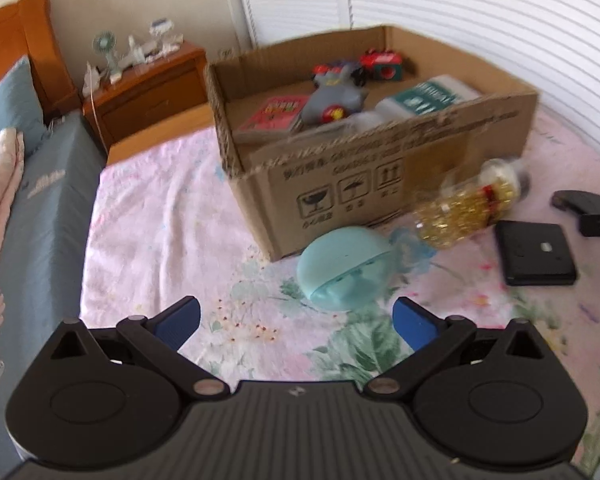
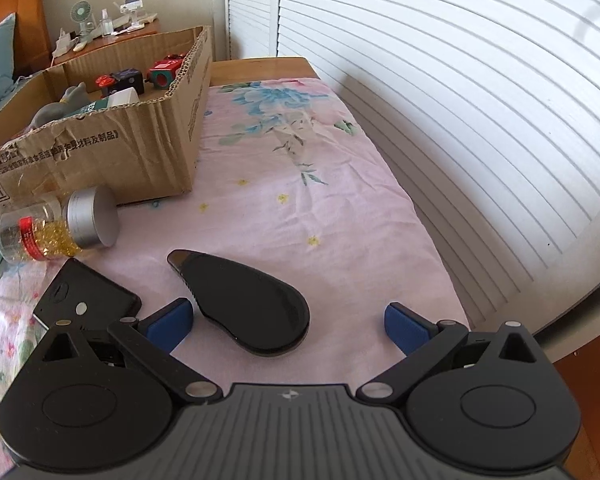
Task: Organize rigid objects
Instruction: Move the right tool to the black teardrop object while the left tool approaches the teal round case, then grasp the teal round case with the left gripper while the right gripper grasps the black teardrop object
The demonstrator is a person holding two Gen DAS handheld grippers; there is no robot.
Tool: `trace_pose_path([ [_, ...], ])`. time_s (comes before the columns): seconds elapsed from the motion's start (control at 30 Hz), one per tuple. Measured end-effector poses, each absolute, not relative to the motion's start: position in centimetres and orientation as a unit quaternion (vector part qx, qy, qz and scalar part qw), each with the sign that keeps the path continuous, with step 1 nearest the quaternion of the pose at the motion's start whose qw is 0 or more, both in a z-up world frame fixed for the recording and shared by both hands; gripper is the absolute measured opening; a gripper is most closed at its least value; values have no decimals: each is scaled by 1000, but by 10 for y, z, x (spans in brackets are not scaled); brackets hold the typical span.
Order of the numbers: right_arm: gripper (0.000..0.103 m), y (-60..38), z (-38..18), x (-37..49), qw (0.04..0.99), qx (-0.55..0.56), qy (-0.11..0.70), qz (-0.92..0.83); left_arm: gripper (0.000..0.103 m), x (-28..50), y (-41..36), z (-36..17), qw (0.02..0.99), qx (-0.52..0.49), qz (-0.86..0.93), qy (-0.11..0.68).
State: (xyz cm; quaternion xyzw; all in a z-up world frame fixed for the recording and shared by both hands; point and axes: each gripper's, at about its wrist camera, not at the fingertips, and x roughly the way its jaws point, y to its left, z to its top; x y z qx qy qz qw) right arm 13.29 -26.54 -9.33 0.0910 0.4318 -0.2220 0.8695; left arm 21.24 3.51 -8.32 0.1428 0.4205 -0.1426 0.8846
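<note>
A cardboard box (image 1: 400,168) stands on the pink floral bedsheet and holds a grey toy (image 1: 332,100), a red book, a white-green bottle and red toys. In front of it lie a light blue round case (image 1: 340,268), a clear jar of gold beads (image 1: 464,204) on its side, and a flat black case (image 1: 534,254). My left gripper (image 1: 296,320) is open and empty just short of the blue case. My right gripper (image 2: 288,324) is open, with a black teardrop-shaped object (image 2: 244,304) lying between its fingers. The jar (image 2: 56,228), the black case (image 2: 88,296) and the box (image 2: 112,148) lie to its left.
White louvered doors (image 2: 460,100) run along the right. A wooden nightstand (image 1: 148,92) with a small fan and bottles stands behind the box. A blue-sheeted bed (image 1: 40,208) with pillows is on the left. The right gripper's fingers show at the right edge of the left wrist view (image 1: 596,216).
</note>
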Motion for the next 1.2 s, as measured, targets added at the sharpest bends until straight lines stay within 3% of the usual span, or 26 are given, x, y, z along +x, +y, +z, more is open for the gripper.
trace_pose_path([
  [0.43,103,-266,-95,129,876,86,424,-213,101,231,27,-93,886,46,-123,444],
  [0.9,103,-265,-95,126,881,82,418,-207,101,224,58,-96,893,66,-97,434],
  [0.97,103,-265,-95,125,881,82,417,-207,97,225,58,-96,894,60,-102,432],
  [1.2,103,-258,-94,123,885,72,420,-190,67,226,47,-91,896,47,-125,423],
])
